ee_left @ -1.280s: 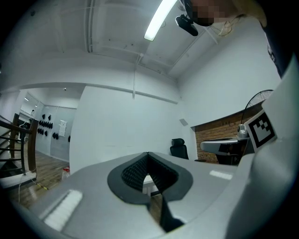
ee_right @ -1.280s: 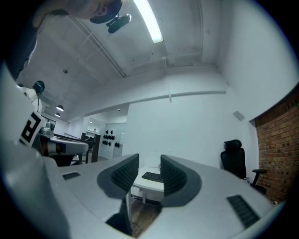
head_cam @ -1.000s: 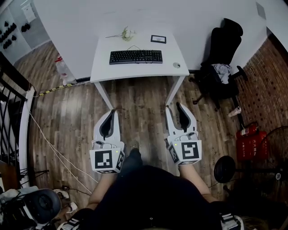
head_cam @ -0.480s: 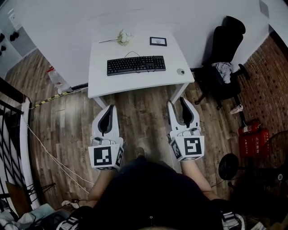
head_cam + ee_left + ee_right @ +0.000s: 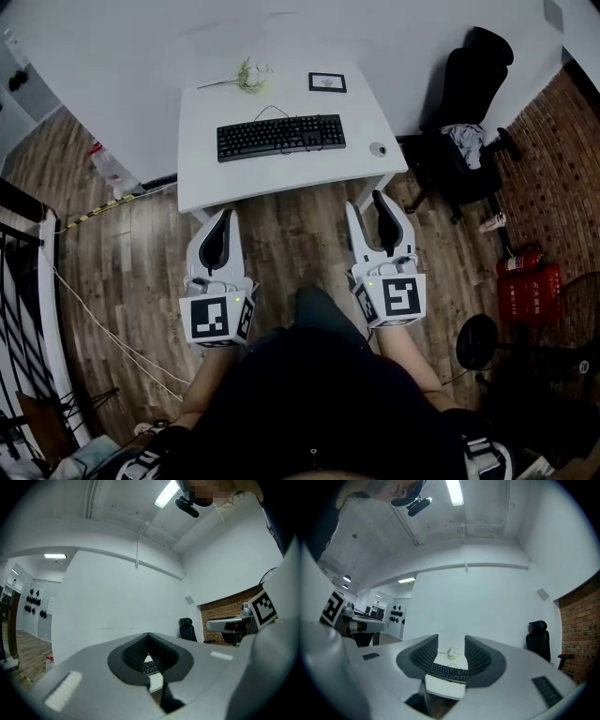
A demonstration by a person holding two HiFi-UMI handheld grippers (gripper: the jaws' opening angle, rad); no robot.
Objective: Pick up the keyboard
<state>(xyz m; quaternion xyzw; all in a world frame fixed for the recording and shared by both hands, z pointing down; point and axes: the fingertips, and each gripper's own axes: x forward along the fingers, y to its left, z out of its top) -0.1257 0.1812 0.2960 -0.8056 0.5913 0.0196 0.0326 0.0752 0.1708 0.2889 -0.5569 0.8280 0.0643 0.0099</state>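
Task barely begun, I reckon. The keyboard [image 5: 281,137] lies flat on the desk [image 5: 281,175], approx mid-top, long side parallel to the desk's front edge. Its cable [image 5: 267,111] loops toward the desk's back. Nothing touches it yet.

I've got both grippers level, short of the desk's front edge, over the wood floor [image 5: 291,244], noses pointing at the desk. The L gripper [image 5: 223,217] sits off the desk's front-left corner w/ jaws pressed together and nothing in them. Its own view shows only a sliver of keyboard through the notch behind the closed tips. The R gripper [image 5: 367,203] is off the front-right corner, jaws partway spread and just been opening. The gap is empty, w/ the keyboard framed in it well off in the R gripper view.

Other stuff on the desk: flower sprig [image 5: 248,75] at back-left, small framed card [image 5: 327,82] at the back, small round item [image 5: 378,149] near the right edge. None sit between me and the keyboard. A black office chair [image 5: 464,103] stands right of the desk.

Done: lining up only. Left to do: close in on the desk, open the L jaws, get a jaw pair on each end of the keyboard, pinch, lift. Prob a 2-handed job since it's long & thin, and the cable may drag.
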